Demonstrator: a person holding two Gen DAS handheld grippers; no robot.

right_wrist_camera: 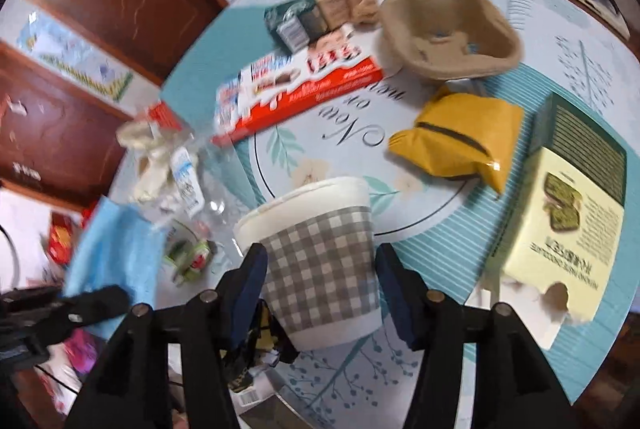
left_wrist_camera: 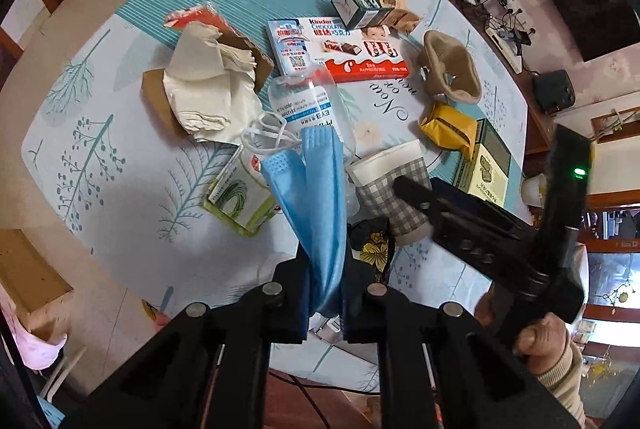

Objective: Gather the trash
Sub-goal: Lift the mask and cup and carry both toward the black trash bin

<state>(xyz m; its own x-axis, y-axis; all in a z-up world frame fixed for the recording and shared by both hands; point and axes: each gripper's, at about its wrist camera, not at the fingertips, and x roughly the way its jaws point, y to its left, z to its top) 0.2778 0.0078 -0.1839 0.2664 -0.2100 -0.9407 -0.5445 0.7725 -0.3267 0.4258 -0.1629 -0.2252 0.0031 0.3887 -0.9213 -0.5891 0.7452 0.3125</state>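
Left gripper (left_wrist_camera: 325,293): fingers pressed onto a blue face mask (left_wrist_camera: 316,197), which hangs between them, its white ear loops (left_wrist_camera: 266,135) draped out ahead over the litter.
Right gripper (right_wrist_camera: 320,293): fingers spread on either side of a grey checked paper cup (right_wrist_camera: 320,261); the cup lies tipped on its side between them with its white rim pointing away, and whether the pads touch it cannot be told.
Paper cup, left view: the same cup (left_wrist_camera: 390,189) lies just right of the mask, with the right gripper (left_wrist_camera: 404,189) reaching in at it from the right.
Bench (left_wrist_camera: 120,149): round, covered with a teal and white leaf-print cloth.
Trash on the bench: crumpled white paper (left_wrist_camera: 208,89) on brown card at the left; a clear plastic bottle (left_wrist_camera: 308,101) under the mask; a small green-printed carton (left_wrist_camera: 240,201) beside it; a red and white Kinder chocolate box (left_wrist_camera: 340,49) in the middle; a dark green box (left_wrist_camera: 360,7) behind that.
Right side of the bench: a brown pulp cup holder (right_wrist_camera: 448,33), a yellow wrapper (right_wrist_camera: 460,141) near it, and a pale green and dark green biscuit box (right_wrist_camera: 568,229) at the edge.
Near edge: a dark wrapper with yellow flowers (left_wrist_camera: 376,245) lies under the cup's base.
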